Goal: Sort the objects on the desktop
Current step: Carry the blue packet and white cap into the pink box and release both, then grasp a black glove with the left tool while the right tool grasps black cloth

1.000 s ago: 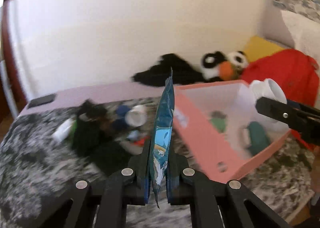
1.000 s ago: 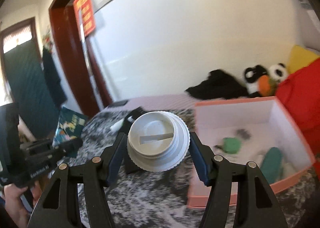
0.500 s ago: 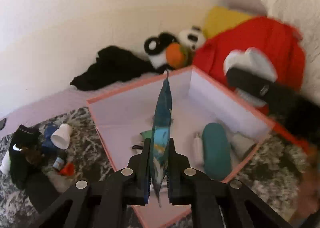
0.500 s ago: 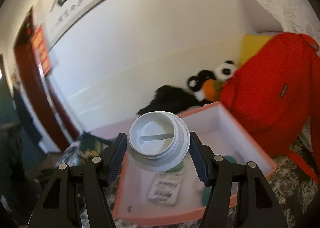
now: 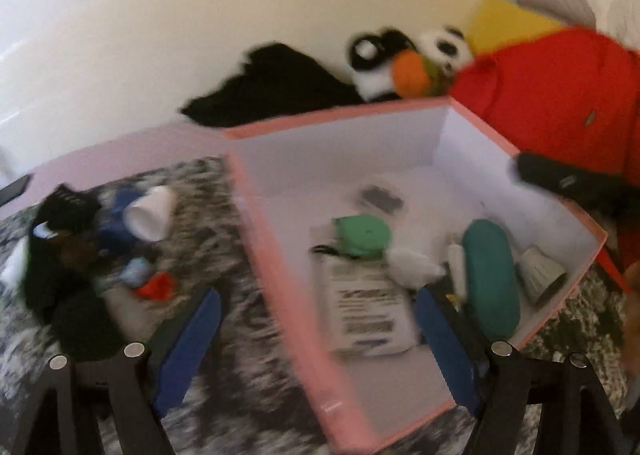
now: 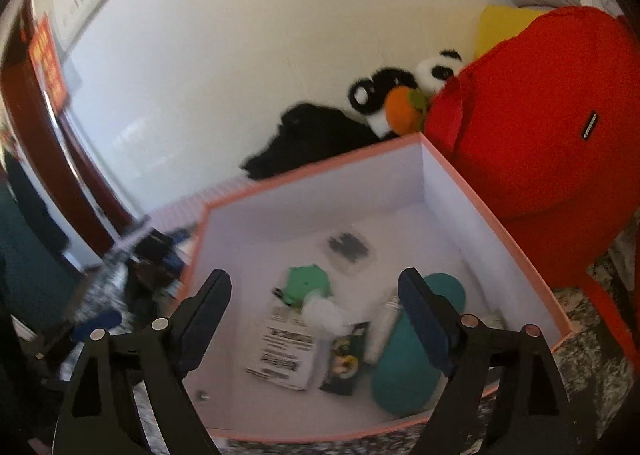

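Both my grippers have just let go — the left gripper (image 5: 318, 329) no longer pinches the packet (image 6: 345, 360), the right gripper (image 6: 316, 319) no longer clasps the white lid (image 6: 322, 313). Both stand wide open, empty, over the pink box (image 6: 520, 251). Packet and lid lie on the box floor below my right fingers. I judge this pair sorted — the pile (image 5: 92, 239) beyond my left finger comes next.
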### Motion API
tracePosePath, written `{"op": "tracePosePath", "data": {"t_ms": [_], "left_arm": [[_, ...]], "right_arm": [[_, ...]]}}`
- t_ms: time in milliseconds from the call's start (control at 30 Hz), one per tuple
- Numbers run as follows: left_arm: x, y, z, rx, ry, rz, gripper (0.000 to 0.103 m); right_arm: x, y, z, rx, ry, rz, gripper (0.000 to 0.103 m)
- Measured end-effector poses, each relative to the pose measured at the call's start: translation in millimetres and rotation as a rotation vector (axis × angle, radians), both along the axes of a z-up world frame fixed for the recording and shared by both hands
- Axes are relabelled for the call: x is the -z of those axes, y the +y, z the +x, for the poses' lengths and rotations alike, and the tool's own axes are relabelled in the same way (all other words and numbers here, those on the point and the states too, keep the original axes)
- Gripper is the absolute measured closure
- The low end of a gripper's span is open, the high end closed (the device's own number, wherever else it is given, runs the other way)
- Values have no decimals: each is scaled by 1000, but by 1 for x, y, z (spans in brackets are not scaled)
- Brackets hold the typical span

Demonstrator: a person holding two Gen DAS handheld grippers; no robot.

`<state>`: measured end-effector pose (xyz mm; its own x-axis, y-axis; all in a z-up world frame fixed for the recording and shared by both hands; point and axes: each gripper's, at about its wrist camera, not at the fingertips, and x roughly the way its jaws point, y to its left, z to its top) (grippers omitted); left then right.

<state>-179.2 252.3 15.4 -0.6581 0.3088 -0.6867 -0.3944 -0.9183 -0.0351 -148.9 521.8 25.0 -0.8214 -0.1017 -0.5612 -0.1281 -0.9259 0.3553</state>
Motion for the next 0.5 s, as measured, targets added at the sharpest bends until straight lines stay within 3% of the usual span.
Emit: {"op": "tracePosePath", "data": {"t_ms": [133,267,367,500], "left_arm": [[1,-76,19,-93,41,-14,14],[17,-161,20,-221,22,-19,13],[34,-219,12,-310,-16,-10,13],[56,-262,-7,-327,-57,13,13]], "right_arm": [[-23,-36,15,-27,79,31,10],[-36,-111,19,-155,144,99,9],[-22,-181,6,-278,121,154,9],[21,-272,-17,-417,12,262,9]]}}
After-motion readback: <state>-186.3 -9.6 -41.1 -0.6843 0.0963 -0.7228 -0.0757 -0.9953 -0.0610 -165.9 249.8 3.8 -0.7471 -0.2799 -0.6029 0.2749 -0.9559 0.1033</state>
